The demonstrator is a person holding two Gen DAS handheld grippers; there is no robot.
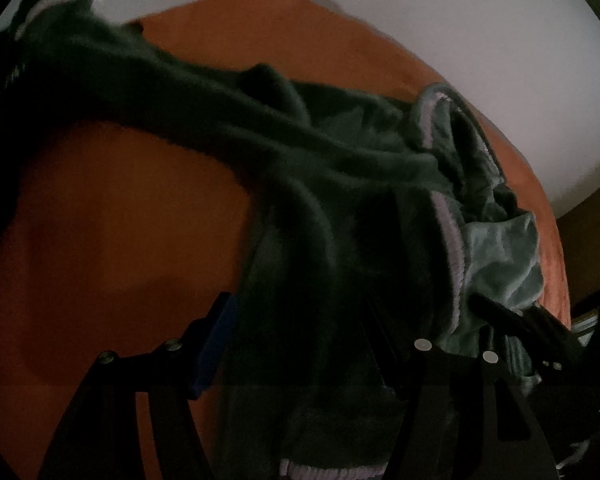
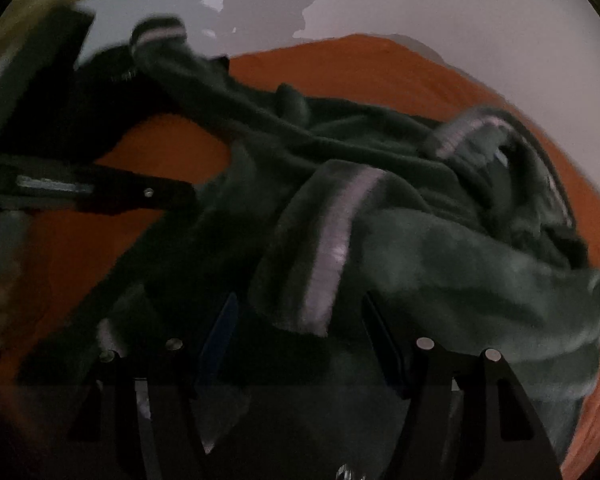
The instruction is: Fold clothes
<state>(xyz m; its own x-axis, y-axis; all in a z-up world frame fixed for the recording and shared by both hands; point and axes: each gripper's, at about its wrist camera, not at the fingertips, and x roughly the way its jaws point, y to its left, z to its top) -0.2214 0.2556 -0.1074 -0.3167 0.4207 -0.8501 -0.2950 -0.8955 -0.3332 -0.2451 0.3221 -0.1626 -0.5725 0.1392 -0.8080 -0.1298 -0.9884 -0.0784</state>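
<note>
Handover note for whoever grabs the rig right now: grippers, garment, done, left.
Left gripper: jaws apart over dark green cloth; whether the pads press on it is too dim to tell.
Right gripper: jaws apart, a striped cuff lying between them; grip likewise unclear.
Garment: a dark green fleece with pale stripes, lying crumpled on the orange cover, one sleeve stretched toward the far edge.
Done: no fold visible.
Left: spread it flat, then fold.
</note>
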